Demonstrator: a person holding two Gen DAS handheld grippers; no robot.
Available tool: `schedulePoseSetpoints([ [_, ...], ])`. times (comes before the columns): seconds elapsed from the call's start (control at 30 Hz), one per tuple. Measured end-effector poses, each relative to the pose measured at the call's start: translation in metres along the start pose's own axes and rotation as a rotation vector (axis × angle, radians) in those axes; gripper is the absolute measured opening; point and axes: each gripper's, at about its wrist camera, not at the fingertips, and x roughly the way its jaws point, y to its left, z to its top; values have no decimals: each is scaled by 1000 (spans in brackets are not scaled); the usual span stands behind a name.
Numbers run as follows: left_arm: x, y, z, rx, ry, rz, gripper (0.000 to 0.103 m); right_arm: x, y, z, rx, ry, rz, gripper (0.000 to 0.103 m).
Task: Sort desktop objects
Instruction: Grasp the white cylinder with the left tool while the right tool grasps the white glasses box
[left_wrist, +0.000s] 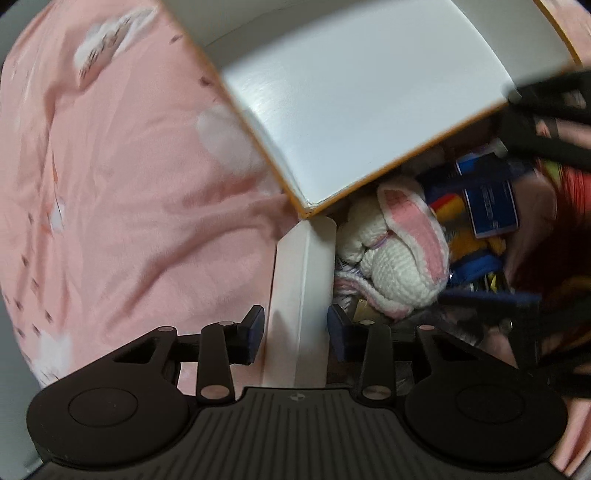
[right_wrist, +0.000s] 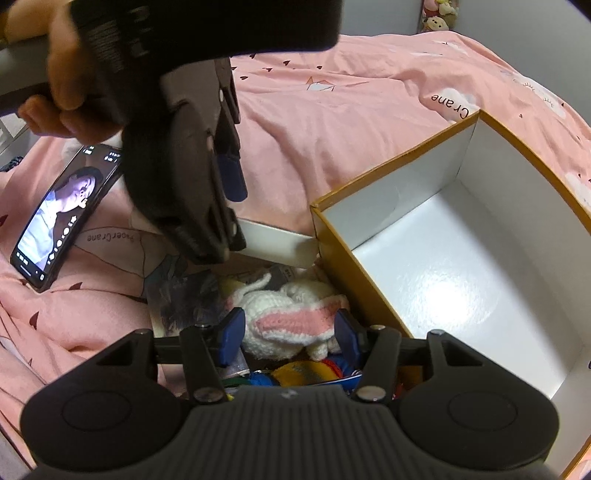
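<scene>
Underneath, pink bedsheet (right_wrist: 332, 122), phone (right_wrist: 62, 218) lying on it, left gripper (left_wrist: 295, 334) fingers straddling box wall (left_wrist: 301, 295), right gripper (right_wrist: 290, 341) fingers spread.

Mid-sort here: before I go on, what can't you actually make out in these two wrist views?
- Left wrist view: items beside the crocheted bunny are a blurred jumble; only a blue card stands out.
- Left wrist view: whether the left gripper pads press the white box wall between them.
- Right wrist view: the right gripper body hides things below the bunny.
- Right wrist view: the empty orange-edged box is cut off by the frame edge.
</scene>
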Motion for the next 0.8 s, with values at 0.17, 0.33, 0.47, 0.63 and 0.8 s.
schedulePoseSetpoints([
  [0.17, 1, -23, -2, 154, 1, 105, 50, 3, -7, 0, 19, 4, -2, 56],
  [0.33, 4, -42, -11, 290, 8, 194, 56, 4, -13, -4, 35, 13, -5, 56],
  [0.47, 8, -35, 3, 262, 41, 154, 56, 4, -14, -6, 50, 2, 31, 57],
  [0.63, 7, -24, 11, 199, 55, 92, 54, 5, -6, -3, 32, -50, 83, 54],
  [0.8, -2, -7, 9, 155, 25, 95, 52, 20, -2, 3, 34, -64, 109, 35],
])
